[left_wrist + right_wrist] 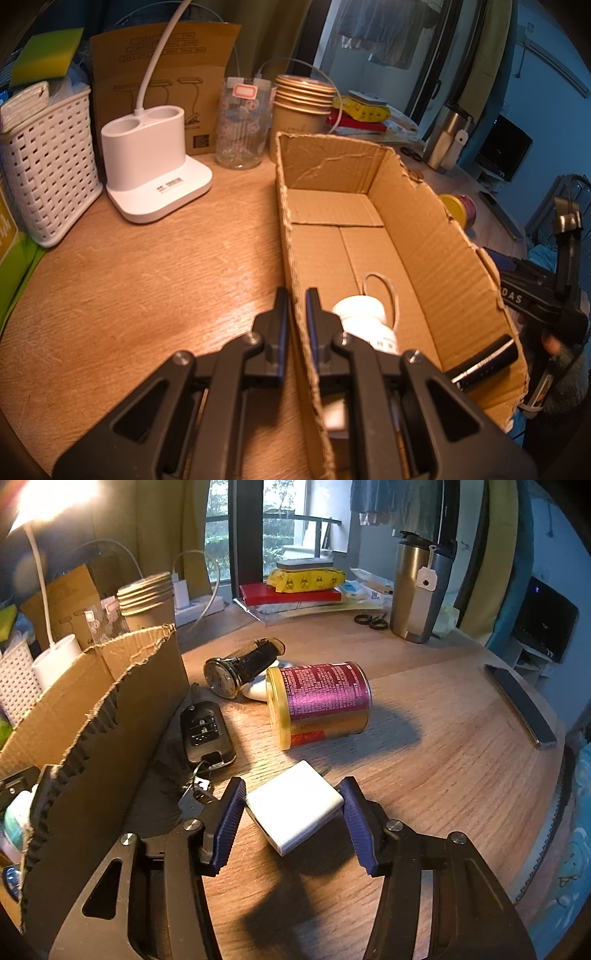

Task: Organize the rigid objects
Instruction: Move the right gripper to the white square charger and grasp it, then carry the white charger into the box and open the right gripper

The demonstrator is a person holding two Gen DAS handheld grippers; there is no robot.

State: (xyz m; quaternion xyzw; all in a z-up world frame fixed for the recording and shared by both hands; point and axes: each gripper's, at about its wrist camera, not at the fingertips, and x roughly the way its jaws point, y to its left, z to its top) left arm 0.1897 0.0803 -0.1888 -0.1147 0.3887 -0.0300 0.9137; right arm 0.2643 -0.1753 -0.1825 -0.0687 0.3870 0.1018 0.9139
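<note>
Warm lamp glare, fisheye-warped edges

A round-edged wooden desk (424, 716) with a warm oak grain fills the foreground. Behind it olive-green curtains (280, 33) hang beside a dark-framed window (266, 528), through which green foliage and a railing show in daylight. A lit desk lamp (40, 502) glares at the upper left of the right wrist view, throwing hard shadows across the wood. Clothes hang (384, 33) near a glass door. To the right stands a dark screen (546, 624) on a low white shelf, against a blue-tinted wall.
</note>
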